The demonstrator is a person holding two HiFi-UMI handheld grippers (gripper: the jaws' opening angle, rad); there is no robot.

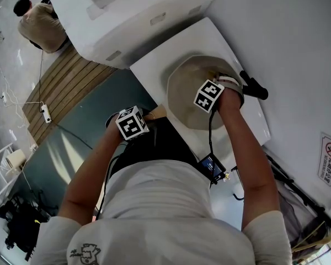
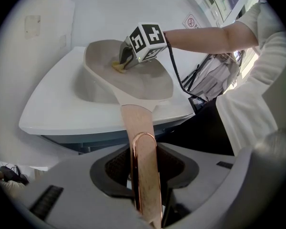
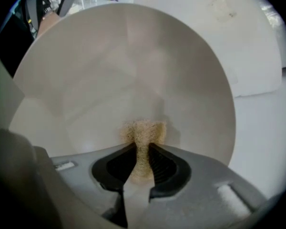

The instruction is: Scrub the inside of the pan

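- Between the jaws of the left tongs [image 2: 144,175] sits the handle [image 2: 140,128] of the pan, pale wood with a coppery edge, and both pads are clamped tight against it.
- Straight ahead of those left tongs, the handle runs out to the pan [image 2: 133,82] itself, a wide beige one resting on the white surface [image 2: 52,104].
- Over at the right tongs [image 3: 142,162], the jaws are nearly together and squeezing a yellowish sponge [image 3: 143,132], whose free end bulges out just past the tips.
- Right at the tips of the right tongs, that sponge is touching the inside of the pan, low down where the floor meets the curved wall.
- Seen from the left tongs, the right tongs stand over the far side of the pan, tipped steeply down into it, marker cube on top.
- All around the right tongs' tips the pan's inner surface looks smooth and pale.
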